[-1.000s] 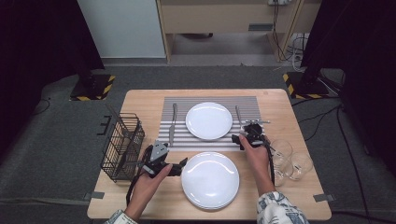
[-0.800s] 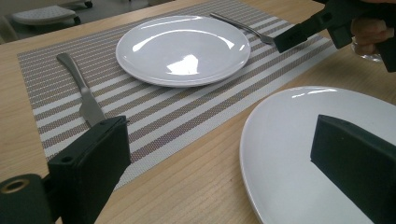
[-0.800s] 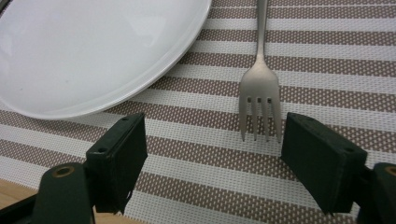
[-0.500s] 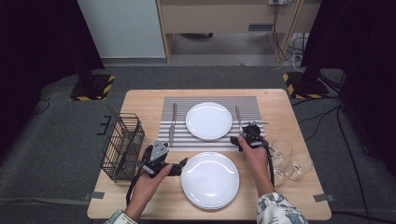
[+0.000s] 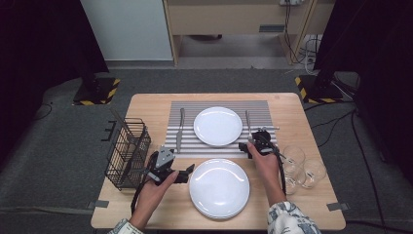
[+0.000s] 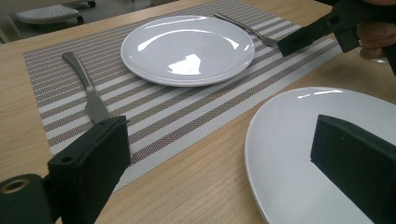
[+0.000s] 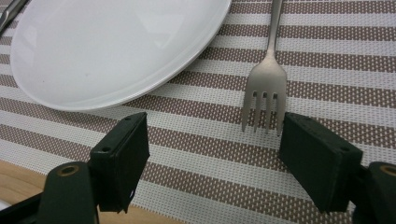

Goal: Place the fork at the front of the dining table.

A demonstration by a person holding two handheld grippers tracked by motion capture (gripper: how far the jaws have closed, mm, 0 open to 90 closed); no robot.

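A white plate [image 5: 217, 126] lies on a striped placemat [image 5: 219, 105], with a knife [image 5: 180, 129] to its left and a fork [image 5: 248, 124] to its right. A second white plate [image 5: 219, 187] sits nearer the front edge. My left gripper [image 5: 184, 172] rests on the table at this plate's left rim. It is open, and in the left gripper view [image 6: 219, 163] one jaw hangs over the near plate [image 6: 303, 140]. My right gripper [image 5: 247, 146] is low over the placemat [image 7: 210, 135], open and holding nothing, and the fork's tines [image 7: 266, 88] end just ahead of its right jaw.
A black wire basket [image 5: 127, 153] stands at the table's left edge. Clear glasses [image 5: 293, 156] are grouped at the right, beside my right forearm. Bare wood [image 5: 151, 105] shows left of the placemat.
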